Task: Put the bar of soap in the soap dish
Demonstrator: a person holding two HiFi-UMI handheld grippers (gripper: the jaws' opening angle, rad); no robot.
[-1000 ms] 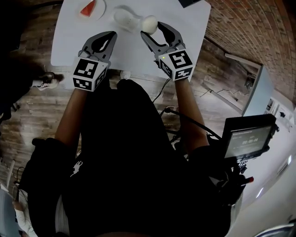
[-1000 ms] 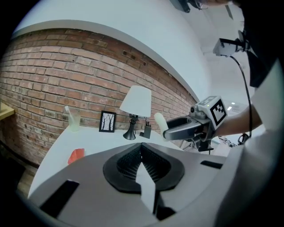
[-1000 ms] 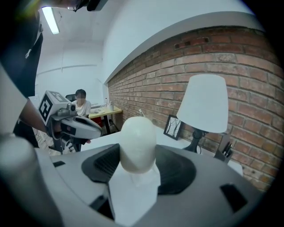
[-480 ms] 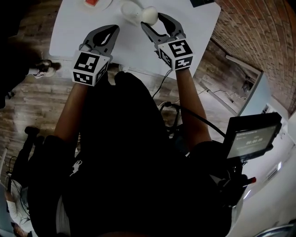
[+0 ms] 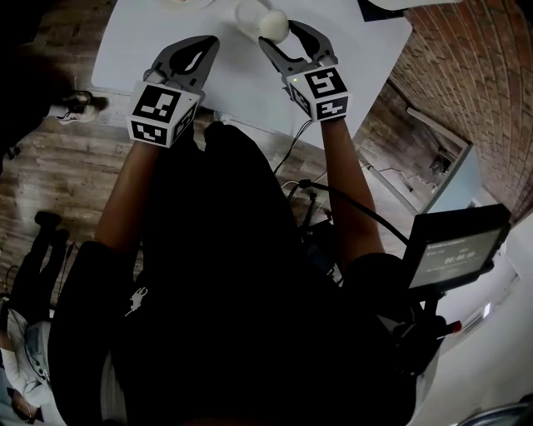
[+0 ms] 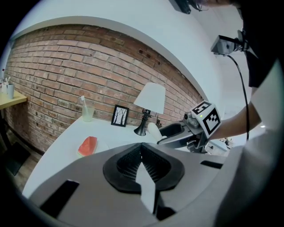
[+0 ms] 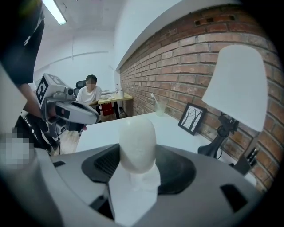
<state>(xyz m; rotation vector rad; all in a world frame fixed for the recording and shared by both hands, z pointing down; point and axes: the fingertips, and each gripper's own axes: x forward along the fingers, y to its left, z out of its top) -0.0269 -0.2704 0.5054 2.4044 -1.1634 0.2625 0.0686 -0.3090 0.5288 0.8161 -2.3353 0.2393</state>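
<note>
Soap [image 7: 137, 142] half-hidden in right tool [image 7: 139, 166]

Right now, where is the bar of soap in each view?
Head view: top centre, bar of soap between the right gripper's jaws.
Left gripper view: right of centre, small, at the right gripper's tips, by the lamp.
Right gripper view: dead centre, clamped between the jaws.
Shared landmark: the white table.
</note>
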